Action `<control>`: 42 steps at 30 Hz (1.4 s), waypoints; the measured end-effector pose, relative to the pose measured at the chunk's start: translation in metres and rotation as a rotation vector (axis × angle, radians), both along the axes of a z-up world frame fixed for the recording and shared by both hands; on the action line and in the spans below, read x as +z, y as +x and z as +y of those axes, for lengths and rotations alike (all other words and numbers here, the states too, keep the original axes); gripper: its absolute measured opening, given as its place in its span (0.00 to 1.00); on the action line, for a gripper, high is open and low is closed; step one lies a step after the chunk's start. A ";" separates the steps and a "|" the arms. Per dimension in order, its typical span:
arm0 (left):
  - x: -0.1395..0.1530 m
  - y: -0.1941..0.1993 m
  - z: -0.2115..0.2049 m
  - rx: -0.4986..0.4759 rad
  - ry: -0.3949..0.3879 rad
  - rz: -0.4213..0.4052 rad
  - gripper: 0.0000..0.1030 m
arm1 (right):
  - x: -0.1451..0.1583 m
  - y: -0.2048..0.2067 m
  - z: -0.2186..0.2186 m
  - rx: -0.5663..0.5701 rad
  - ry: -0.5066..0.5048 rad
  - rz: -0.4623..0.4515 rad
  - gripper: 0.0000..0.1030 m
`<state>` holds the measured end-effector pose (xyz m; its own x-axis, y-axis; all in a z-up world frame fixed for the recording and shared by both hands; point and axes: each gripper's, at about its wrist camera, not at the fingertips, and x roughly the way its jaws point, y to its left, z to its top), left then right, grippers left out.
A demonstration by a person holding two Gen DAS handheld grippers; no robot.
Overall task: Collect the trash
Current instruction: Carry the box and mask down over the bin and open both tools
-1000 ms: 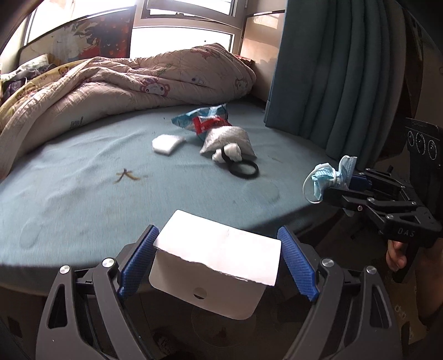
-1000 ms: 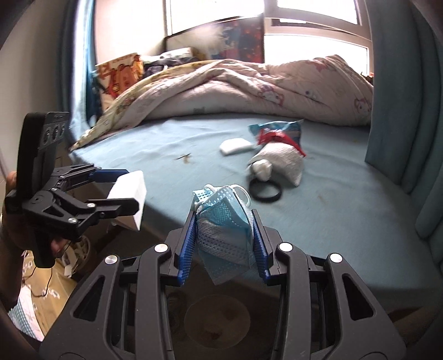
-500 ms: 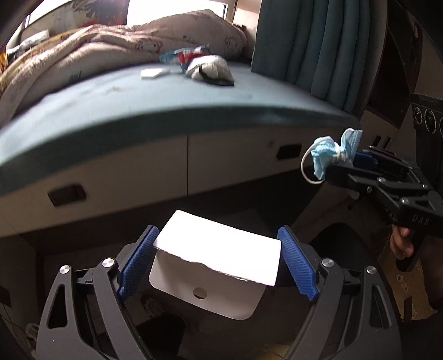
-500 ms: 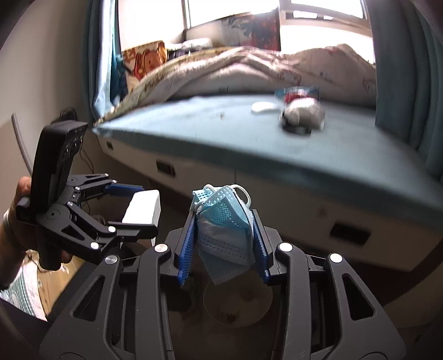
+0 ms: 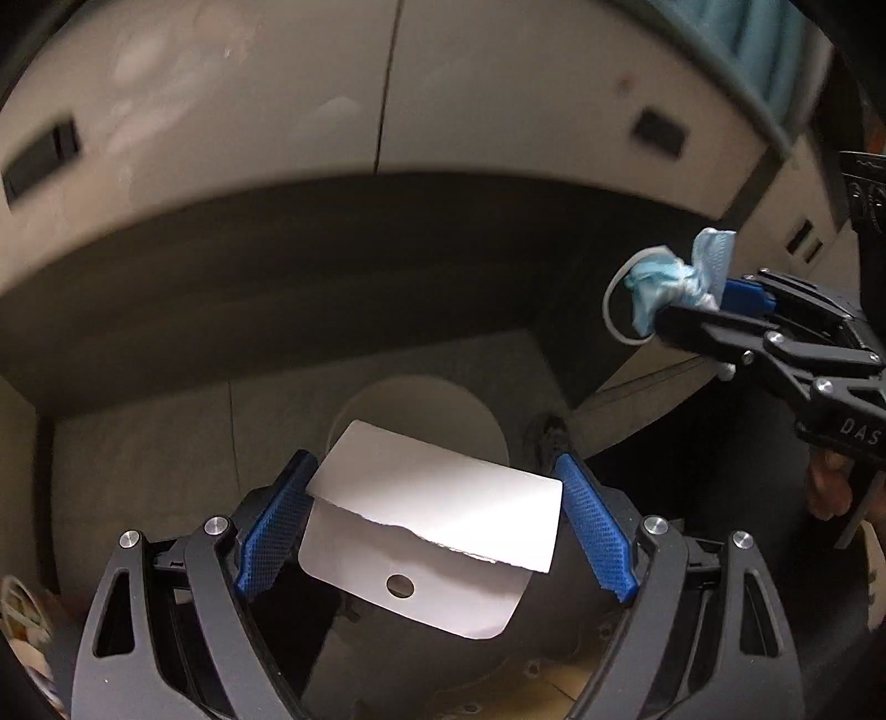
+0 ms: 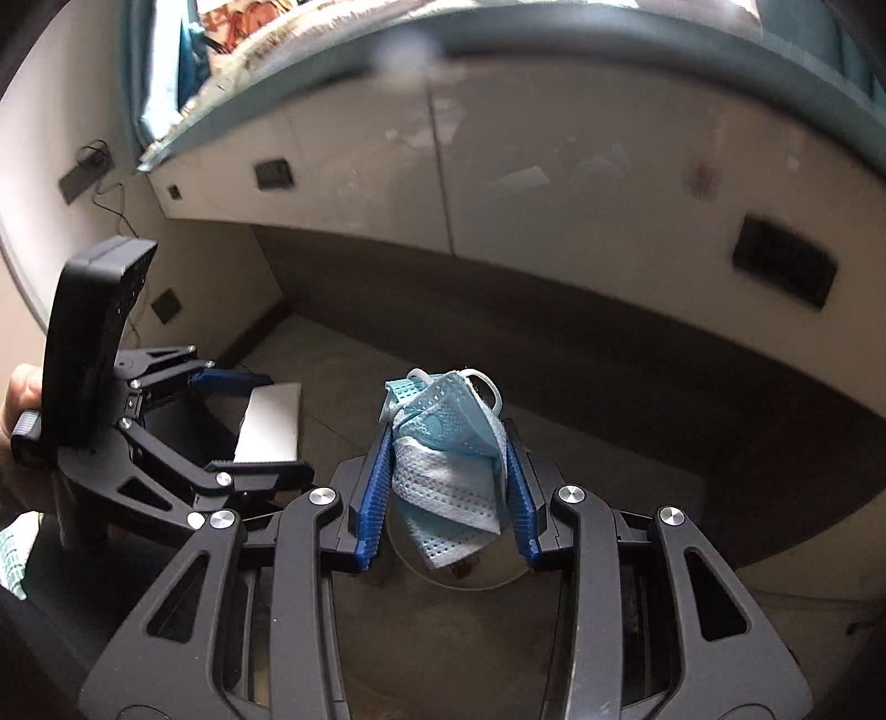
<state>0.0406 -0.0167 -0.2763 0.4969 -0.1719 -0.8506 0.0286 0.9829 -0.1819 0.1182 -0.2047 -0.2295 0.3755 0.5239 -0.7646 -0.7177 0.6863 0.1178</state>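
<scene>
My left gripper (image 5: 434,518) is shut on a white paper packet (image 5: 432,515) with a torn edge and a small hole. It hangs over a round white bin (image 5: 476,410) on the floor. My right gripper (image 6: 446,487) is shut on a crumpled blue face mask (image 6: 443,437), above the same bin (image 6: 498,576), which shows between its fingers. The right gripper also shows in the left wrist view (image 5: 692,304) at the right, the mask (image 5: 664,277) sticking out. The left gripper and packet (image 6: 271,426) show in the right wrist view at the left.
The bed base with pale drawer fronts (image 5: 277,99) and dark handle slots (image 6: 781,266) rises behind the bin, with a dark recess under it. The teal mattress edge (image 6: 332,50) is at the top. A wall with sockets (image 6: 83,177) is at the left.
Both grippers have dropped from above the bed top to floor level in front of the bed base. The bin has come into view below them. Both still hold their items.
</scene>
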 end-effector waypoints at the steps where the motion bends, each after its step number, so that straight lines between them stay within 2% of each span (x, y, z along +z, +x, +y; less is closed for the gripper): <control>1: -0.011 0.005 0.001 0.001 -0.019 0.016 0.83 | -0.009 0.006 0.002 -0.003 -0.010 0.010 0.34; 10: -0.074 0.055 -0.002 -0.056 -0.052 0.073 0.83 | -0.057 0.038 0.015 0.040 -0.063 0.052 0.34; 15: -0.100 0.070 0.001 -0.098 -0.063 0.112 0.83 | -0.071 0.058 0.023 0.035 -0.063 0.088 0.34; 22: -0.120 0.086 -0.002 -0.119 -0.049 0.150 0.83 | -0.075 0.071 0.025 0.021 -0.039 0.114 0.34; 25: -0.123 0.086 -0.001 -0.123 -0.050 0.163 0.84 | -0.076 0.069 0.021 0.024 -0.041 0.117 0.34; 28: -0.124 0.087 0.002 -0.106 -0.042 0.170 0.94 | -0.078 0.070 0.017 0.031 -0.050 0.114 0.34; 38: -0.105 0.075 0.023 -0.112 -0.052 0.163 0.94 | -0.082 0.073 0.030 0.034 -0.057 0.136 0.35; 42: -0.095 0.072 0.041 -0.067 -0.052 0.133 0.94 | -0.085 0.072 0.035 0.055 -0.065 0.145 0.35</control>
<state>0.1121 0.0241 -0.3710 0.3667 -0.2461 -0.8972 0.0664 0.9689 -0.2386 0.1900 -0.1694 -0.3148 0.2307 0.4883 -0.8416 -0.7334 0.6557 0.1794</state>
